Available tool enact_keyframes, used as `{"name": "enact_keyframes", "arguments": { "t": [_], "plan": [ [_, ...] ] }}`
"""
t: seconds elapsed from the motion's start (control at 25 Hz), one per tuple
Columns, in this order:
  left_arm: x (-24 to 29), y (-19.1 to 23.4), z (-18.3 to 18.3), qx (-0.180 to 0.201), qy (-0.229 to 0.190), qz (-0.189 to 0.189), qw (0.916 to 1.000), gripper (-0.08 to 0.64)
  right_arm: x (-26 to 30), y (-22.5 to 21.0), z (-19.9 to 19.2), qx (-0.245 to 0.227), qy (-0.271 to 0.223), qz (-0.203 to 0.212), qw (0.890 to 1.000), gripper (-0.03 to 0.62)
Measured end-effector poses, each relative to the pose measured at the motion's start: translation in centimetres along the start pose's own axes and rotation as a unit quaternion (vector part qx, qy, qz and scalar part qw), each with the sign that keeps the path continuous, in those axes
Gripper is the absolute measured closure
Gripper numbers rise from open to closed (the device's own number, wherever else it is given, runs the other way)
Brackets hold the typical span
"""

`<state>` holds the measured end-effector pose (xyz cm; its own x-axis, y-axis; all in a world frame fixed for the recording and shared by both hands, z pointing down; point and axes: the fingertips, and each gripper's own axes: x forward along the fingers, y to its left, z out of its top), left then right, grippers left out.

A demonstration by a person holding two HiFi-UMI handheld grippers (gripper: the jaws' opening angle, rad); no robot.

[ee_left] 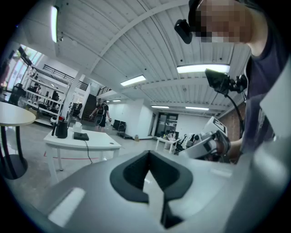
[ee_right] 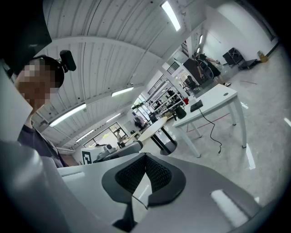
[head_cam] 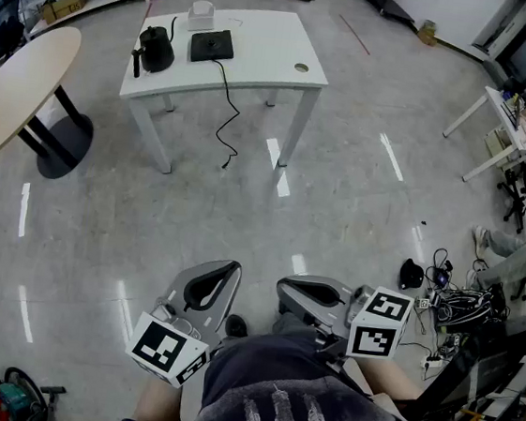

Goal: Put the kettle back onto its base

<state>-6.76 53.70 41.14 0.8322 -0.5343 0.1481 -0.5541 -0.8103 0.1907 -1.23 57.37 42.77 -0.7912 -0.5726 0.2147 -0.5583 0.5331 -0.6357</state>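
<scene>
1. head view shows nothing done yet: the kettle [head_cam: 156,49] stands on the white table [head_cam: 271,59], just left of its base [head_cam: 212,45] and apart from it, so the base is bare.
2. left to do, i'd say: walk over, grip the kettle, lift it and seat it on the base.
3. the person stands well back from the table, with open floor between.
4. left gripper [head_cam: 228,272] is held low by the body, pointing about level toward the table, its jaws closed together with nothing in them.
5. right gripper [head_cam: 284,290] sits beside it in the same low pose, jaws also pressed together and empty.
</scene>
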Motion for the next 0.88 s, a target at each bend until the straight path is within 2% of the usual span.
{"name": "enact_keyframes", "arguments": {
  "t": [0.2,0.44,0.6,0.88],
  "plan": [
    [-0.2,2.0,0.0,-0.014,0.012,0.055,0.9983,0.558,2.7,-0.5,2.3,-0.011,0.026,0.045,0.999,0.592],
    [4.3,5.1,1.6,-0.007,0.04,0.106,0.9936,0.558,4.8,-4.5,6.4,0.013,0.025,0.105,0.994,0.593],
    [9.5,5.0,3.2,0.001,0.07,0.082,0.9941,0.558,3.9,-7.0,9.6,0.021,0.022,0.126,0.992,0.592],
    [18.7,5.7,4.7,0.003,0.089,0.076,0.9931,0.558,2.1,-14.5,14.1,0.05,0.027,0.146,0.988,0.593]
  ]
}}
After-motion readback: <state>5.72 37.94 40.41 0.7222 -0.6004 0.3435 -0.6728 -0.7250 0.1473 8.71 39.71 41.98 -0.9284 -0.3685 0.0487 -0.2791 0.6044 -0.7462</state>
